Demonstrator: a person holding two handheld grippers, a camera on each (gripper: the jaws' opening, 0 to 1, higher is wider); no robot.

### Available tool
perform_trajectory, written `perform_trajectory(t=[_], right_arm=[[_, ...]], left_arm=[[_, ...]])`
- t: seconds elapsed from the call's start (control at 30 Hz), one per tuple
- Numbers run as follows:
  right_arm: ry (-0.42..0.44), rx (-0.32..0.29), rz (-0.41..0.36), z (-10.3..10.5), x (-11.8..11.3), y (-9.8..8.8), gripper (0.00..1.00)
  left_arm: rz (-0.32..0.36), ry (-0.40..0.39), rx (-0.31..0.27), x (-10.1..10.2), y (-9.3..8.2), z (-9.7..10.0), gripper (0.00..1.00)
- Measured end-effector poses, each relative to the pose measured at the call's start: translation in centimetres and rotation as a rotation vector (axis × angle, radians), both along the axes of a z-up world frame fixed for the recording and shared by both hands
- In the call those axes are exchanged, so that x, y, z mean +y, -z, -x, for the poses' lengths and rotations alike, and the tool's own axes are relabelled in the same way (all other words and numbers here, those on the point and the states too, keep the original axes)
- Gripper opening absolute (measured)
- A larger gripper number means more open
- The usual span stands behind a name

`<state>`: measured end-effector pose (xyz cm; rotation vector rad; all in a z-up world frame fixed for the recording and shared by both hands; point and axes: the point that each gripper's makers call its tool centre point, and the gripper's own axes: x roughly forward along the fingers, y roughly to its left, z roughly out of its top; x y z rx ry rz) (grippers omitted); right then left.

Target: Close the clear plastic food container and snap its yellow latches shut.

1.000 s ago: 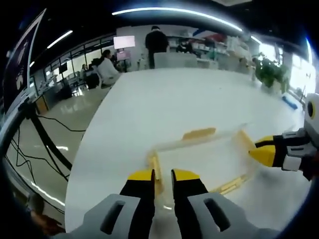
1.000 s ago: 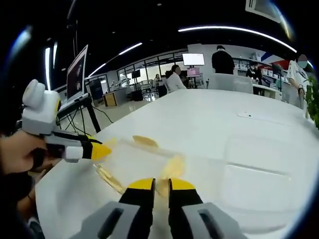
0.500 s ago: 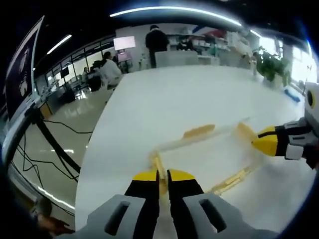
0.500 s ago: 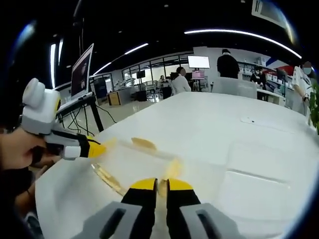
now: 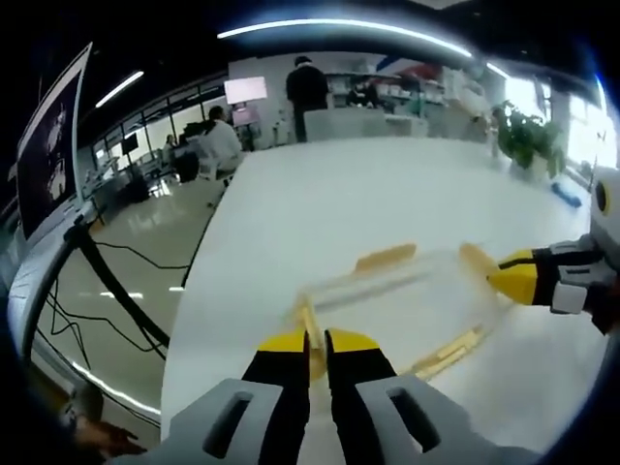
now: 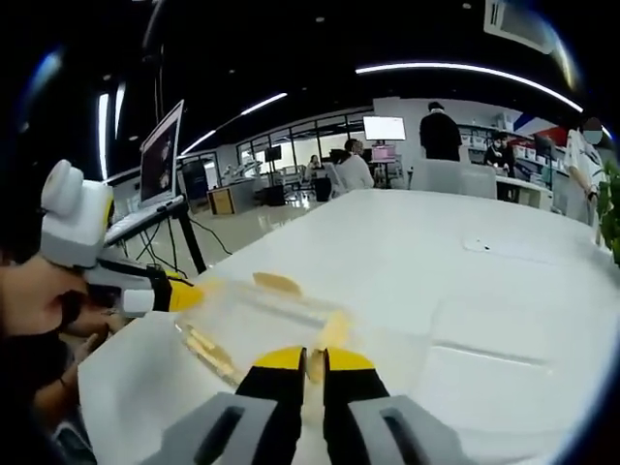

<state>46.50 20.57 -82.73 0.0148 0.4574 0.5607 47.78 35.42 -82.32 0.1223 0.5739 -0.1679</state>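
Left tool (image 5: 317,341) pinched on near latch (image 5: 308,329), right tool (image 6: 302,358) on opposite latch (image 6: 332,329); uneven squeeze risks skidding container (image 5: 397,305) across counter (image 5: 387,194).

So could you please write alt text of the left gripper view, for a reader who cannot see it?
The left gripper, jaws nearly together, pinches a yellow latch at the near end of a clear plastic container on a white table. The right gripper comes in from the right at the container's far end latch. Behind is an office with people.
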Motion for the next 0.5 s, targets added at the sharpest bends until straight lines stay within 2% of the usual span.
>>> perform_trajectory(t=[0.2, 0.5], right_arm=[[0.012, -0.018, -0.008, 0.0, -0.4, -1.3, 0.02], [0.029, -0.034, 0.000, 0.1, -1.5, -2.7, 0.02]], left_arm=[[-0.001, 0.006, -0.033, -0.4, -1.8, -0.2, 0.02], [0.002, 0.003, -0.050, -1.5, -3.3, 0.1, 0.02]])
